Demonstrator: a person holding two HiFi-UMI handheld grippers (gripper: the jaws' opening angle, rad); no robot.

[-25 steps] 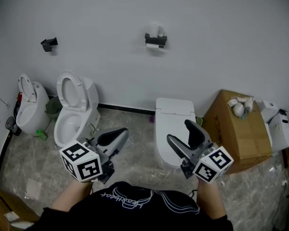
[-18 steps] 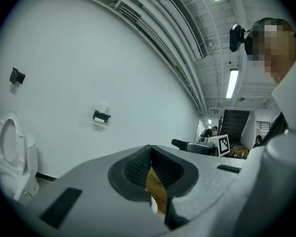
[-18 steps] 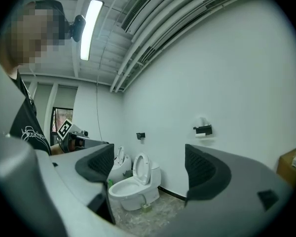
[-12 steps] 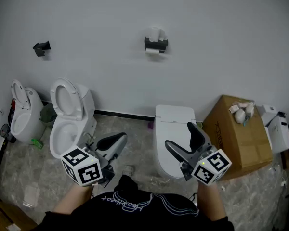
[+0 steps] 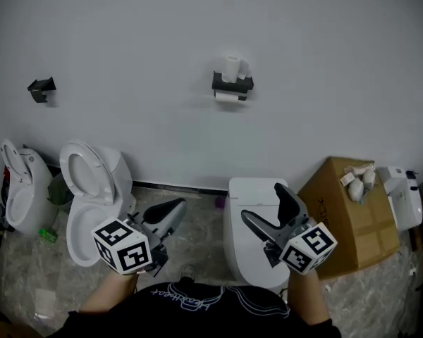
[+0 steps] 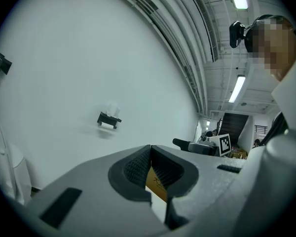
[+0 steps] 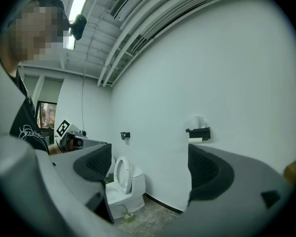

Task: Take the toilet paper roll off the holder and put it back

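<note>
A black toilet paper holder (image 5: 233, 85) is fixed high on the white wall, with a white roll (image 5: 230, 67) standing on top and another roll (image 5: 227, 97) hung below. The holder also shows small in the left gripper view (image 6: 108, 119) and in the right gripper view (image 7: 198, 131). Both grippers are held level, well short of the wall. My left gripper (image 5: 168, 213) is shut with its pads together and nothing in it. My right gripper (image 5: 264, 204) is open wide; its jaws have just been opening, with nothing between them.
On the floor below stand a toilet with a raised lid (image 5: 92, 189), a closed white toilet (image 5: 250, 189) and another toilet at the far left (image 5: 17, 189). A cardboard box (image 5: 352, 210) sits at the right. A second black fixture (image 5: 41, 88) is on the wall at the left.
The person has come closer to the wall with both grippers; the holder now looks larger and lower in the head view. The right jaws have spread wider. The left jaws stay shut.
</note>
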